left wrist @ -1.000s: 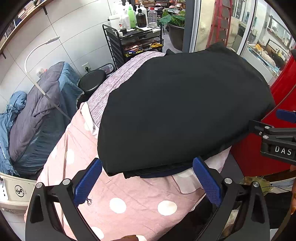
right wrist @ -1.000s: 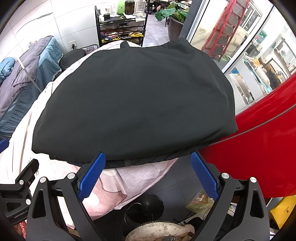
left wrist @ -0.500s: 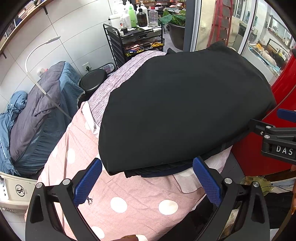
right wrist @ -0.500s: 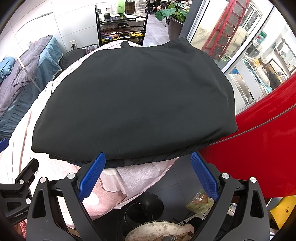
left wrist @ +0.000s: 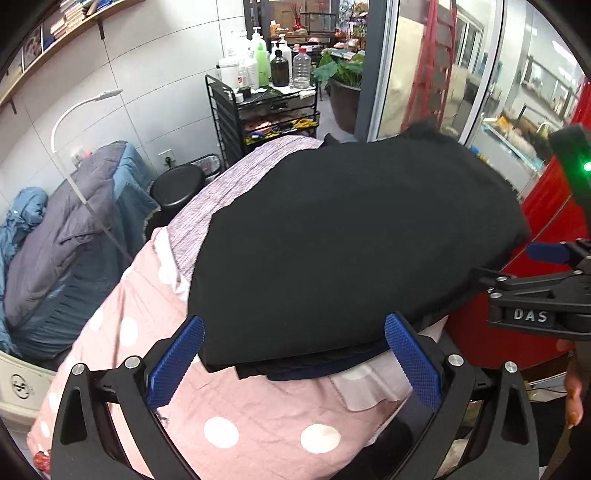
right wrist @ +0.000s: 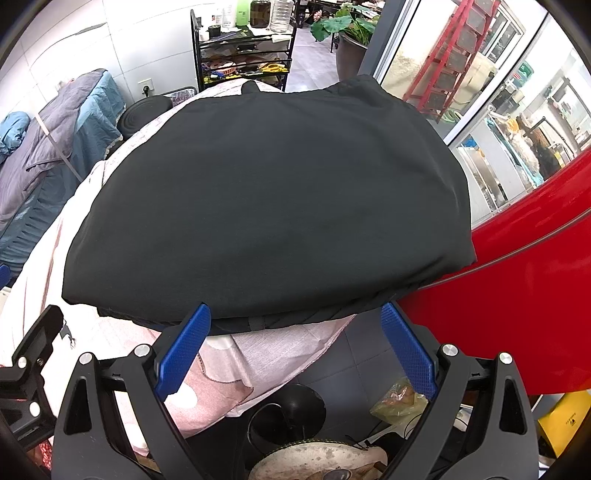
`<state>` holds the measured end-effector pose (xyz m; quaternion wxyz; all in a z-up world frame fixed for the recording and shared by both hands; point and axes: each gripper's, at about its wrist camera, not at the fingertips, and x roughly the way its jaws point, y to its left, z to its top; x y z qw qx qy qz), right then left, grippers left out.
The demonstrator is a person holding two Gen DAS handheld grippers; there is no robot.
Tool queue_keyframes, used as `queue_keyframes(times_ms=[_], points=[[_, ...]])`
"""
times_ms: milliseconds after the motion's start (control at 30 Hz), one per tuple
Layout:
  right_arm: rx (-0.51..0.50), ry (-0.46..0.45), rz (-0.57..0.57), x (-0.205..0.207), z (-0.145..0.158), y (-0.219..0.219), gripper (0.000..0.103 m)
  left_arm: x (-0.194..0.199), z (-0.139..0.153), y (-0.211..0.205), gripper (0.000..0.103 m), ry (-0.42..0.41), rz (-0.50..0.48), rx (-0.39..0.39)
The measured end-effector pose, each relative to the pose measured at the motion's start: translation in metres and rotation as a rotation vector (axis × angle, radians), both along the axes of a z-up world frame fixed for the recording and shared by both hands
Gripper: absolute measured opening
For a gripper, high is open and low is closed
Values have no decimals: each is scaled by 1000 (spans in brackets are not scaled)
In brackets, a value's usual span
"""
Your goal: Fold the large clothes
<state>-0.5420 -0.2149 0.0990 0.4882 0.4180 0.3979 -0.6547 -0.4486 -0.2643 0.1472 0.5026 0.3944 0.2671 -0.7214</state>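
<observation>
My left tongs [left wrist: 293, 354] and right tongs [right wrist: 295, 341] both gape wide, empty, at the near edge of the black garment [right wrist: 266, 199], folded flat on the pink polka-dot cover [left wrist: 229, 406]. It looks soft, limp and light; I'd pinch the layered near hem at both corners.

pink polka-dot sheet [left wrist: 236, 413] over the work surface, mauve striped cloth [left wrist: 225, 192] at its far end. black wire cart [left wrist: 264, 118] by the wall – bottles [left wrist: 273, 64] on top. grey-blue bedding heap [left wrist: 70, 225] left, white lamp [left wrist: 79, 110] above it. red ladder [right wrist: 450, 51] behind glass – potted plant [right wrist: 340, 24] nearby.
</observation>
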Motion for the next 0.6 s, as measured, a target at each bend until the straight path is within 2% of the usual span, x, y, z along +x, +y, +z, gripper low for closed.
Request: queue_keyframes(times_ms=[67, 167, 300, 600], points=[[-2, 1, 0, -1, 0, -2, 92, -1, 0, 1, 97, -9, 2, -17], [-3, 0, -1, -1, 0, -4, 92, 0, -3, -6, 97, -10, 36, 24], [0, -1, 2, -1, 0, -5, 92, -5, -6, -7, 97, -58, 30, 31], [3, -2, 9, 0, 0, -8, 92, -6, -8, -7, 97, -62, 15, 46]])
